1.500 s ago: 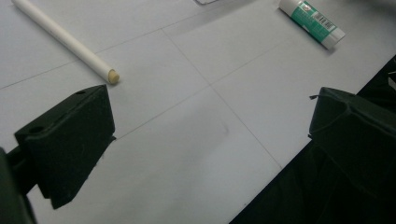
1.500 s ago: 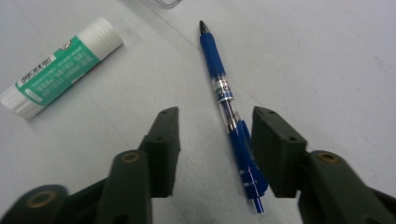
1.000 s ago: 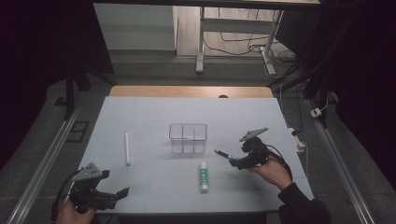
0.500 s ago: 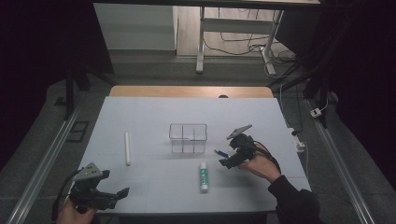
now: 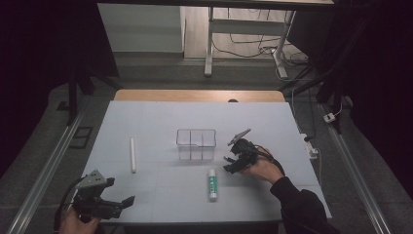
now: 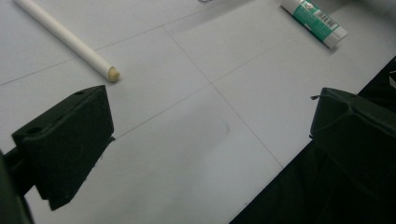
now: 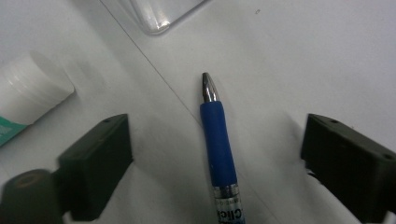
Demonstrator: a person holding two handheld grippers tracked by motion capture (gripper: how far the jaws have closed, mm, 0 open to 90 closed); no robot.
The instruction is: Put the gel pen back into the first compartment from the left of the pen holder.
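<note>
**Blue pen between my right jaws, not yet gripped**

My right gripper [image 7: 212, 158] sits low over the table [image 5: 160, 190], its two blocky black jaws spread wide. They have just been closing a little, yet both pads stand clear of the pen [image 7: 219, 154] that lies between them on the table. The pen has a smooth, rubbery blue grip, a tapered silvery metal tip pointing away from me, and a clear barrel with blue lettering near my palm. In the high view my right gripper [image 5: 234, 163] hovers just right of the clear box [image 5: 196, 144].

My left gripper [image 6: 205, 140] rests at the near left corner of the table, jaws released and wide apart with nothing between them.

To the left of the pen lies a glue stick [image 7: 28, 98], a round white plastic tube with a ribbed cap and a green label; it lies close to my right jaws but apart from them. Just beyond the pen's tip is a rounded corner of the box, see-through hard plastic split into compartments. Farther left lies a thin white stick [image 5: 132, 154], a matte cylinder with a pale end, well apart from everything else.
</note>
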